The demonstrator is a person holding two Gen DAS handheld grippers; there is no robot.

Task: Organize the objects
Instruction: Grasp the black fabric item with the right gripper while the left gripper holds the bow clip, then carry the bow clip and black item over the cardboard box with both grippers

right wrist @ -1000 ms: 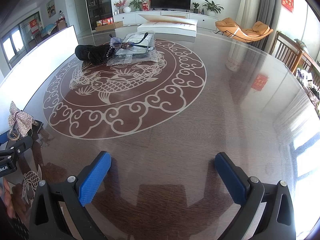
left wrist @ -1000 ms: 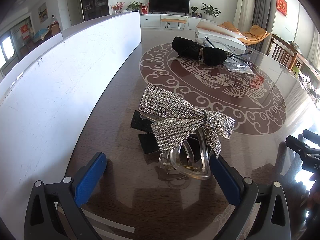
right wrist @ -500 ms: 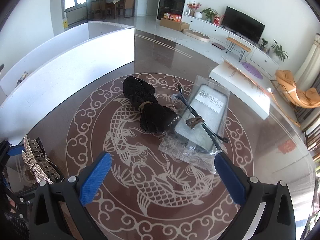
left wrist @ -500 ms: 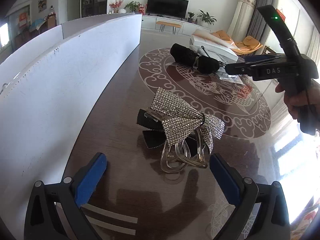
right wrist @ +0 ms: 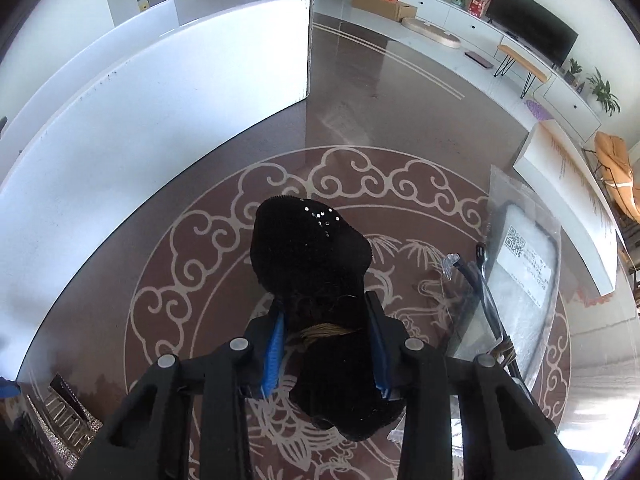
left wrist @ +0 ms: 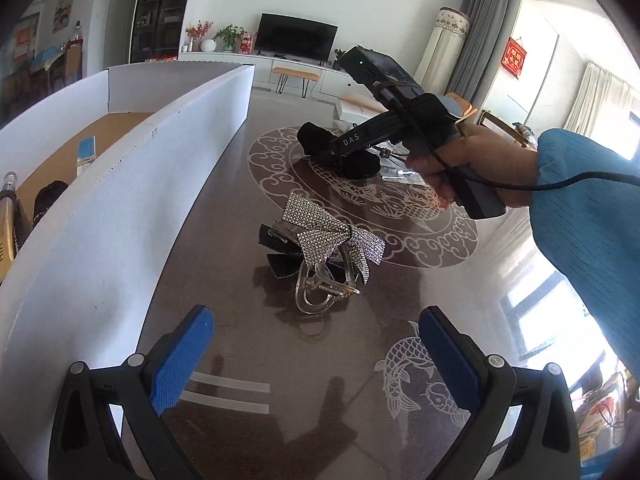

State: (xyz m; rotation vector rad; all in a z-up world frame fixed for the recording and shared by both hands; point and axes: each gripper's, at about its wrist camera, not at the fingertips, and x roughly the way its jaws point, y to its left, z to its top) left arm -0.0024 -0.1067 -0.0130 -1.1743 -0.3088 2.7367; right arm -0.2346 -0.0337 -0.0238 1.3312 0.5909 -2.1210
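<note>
**Soft bundle pinched at its waist, risk of slipping**

The right gripper (right wrist: 326, 354) is closing on the black fabric bundle (right wrist: 310, 248), its blue pads pressing either side of the narrow part bound with tan cord (right wrist: 326, 331). The main risk, as I judge it, is that the cloth is soft and bulges both ahead of and behind the pads, so a lift may let it sag, twist or slide out if the pinch sits only on loose folds. A second risk lies just to the right: the clear plastic packet (right wrist: 528, 264) and the thin dark cord (right wrist: 486, 292) on it lie near the bundle and could be dragged along if anything snags.

The bundle is black, fuzzy and lumpy, with a few small sparkling dots near its far end. It lies on the glossy brown surface (right wrist: 400, 112), over the pale scroll medallion, well apart from the white box wall (right wrist: 160, 92).

The left gripper (left wrist: 316, 356) is spread wide and empty, hovering near the rhinestone bow hair clip (left wrist: 328, 240), which rests on the surface beside the white box.
</note>
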